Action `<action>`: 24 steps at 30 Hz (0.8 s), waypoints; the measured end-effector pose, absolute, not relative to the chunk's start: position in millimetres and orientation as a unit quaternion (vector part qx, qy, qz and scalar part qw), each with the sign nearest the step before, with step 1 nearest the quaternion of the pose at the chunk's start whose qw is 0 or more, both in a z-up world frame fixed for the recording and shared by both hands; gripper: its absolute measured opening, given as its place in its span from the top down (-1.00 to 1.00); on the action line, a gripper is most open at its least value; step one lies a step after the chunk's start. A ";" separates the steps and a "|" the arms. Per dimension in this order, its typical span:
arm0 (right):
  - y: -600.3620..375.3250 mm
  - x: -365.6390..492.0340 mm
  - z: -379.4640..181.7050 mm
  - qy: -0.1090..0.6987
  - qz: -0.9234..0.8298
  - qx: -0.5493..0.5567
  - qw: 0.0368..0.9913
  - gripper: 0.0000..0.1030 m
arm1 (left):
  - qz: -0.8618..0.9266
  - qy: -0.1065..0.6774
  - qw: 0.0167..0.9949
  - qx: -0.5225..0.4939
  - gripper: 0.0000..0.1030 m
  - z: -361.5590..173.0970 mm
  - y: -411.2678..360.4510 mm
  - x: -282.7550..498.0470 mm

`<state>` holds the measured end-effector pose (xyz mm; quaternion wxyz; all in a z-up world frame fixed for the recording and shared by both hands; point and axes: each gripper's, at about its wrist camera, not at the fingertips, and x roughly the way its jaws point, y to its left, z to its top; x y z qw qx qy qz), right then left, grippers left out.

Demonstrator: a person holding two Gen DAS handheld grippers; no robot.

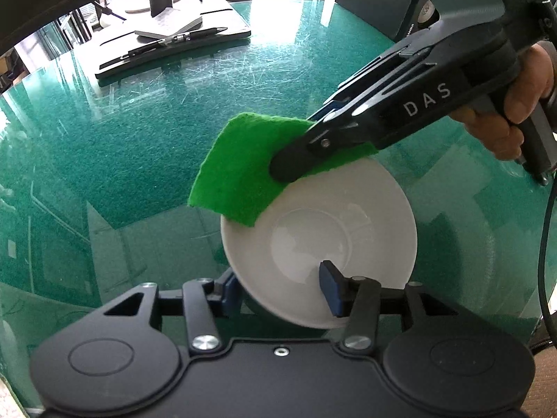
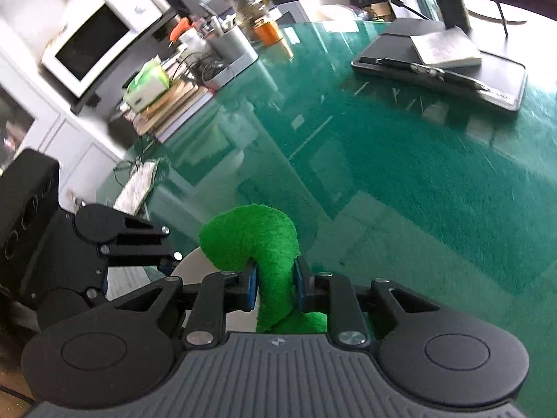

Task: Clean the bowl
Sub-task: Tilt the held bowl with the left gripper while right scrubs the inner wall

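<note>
Low at 6 o'clock in the left wrist view, the white bowl is tilted above the green glass-topped desk, its rim pinched by the left gripper: one blue pad sits inside the bowl, the other behind its outer wall. At the bowl's 11 o'clock rim, a green scouring pad overlaps the edge, clamped in the right gripper, which reaches in from 2 o'clock with a hand on its handle. From the right wrist view, that gripper is closed on the curled scouring pad, with the left gripper at 9 o'clock. Toward 12 o'clock on the desk lies a dark tray carrying a pen. A microwave stands at 10 o'clock.
</note>
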<state>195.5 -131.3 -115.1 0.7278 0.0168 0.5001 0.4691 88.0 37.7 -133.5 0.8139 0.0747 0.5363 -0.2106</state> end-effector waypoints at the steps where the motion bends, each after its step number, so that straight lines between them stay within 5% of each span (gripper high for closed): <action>1: -135.6 194.5 -115.5 0.502 0.465 0.023 0.728 0.60 | -0.211 0.536 0.814 0.076 0.08 -133.3 37.5 87.9; 14: -215.6 115.6 -132.6 0.521 0.336 0.209 0.756 0.55 | -0.206 0.537 0.813 0.088 -0.19 -134.4 35.3 90.3; 15: -218.9 108.2 -134.0 0.522 0.328 0.221 0.756 0.54 | -0.208 0.538 0.812 0.089 -0.15 -134.6 35.5 91.3; 19: -230.8 83.9 -139.6 0.516 0.308 0.262 0.755 0.53 | -0.252 0.533 0.800 0.113 0.52 -129.1 24.0 88.9; 24: -224.1 97.9 -133.2 0.507 0.324 0.219 0.768 0.53 | -0.268 0.525 0.793 0.155 0.55 -127.2 11.7 89.0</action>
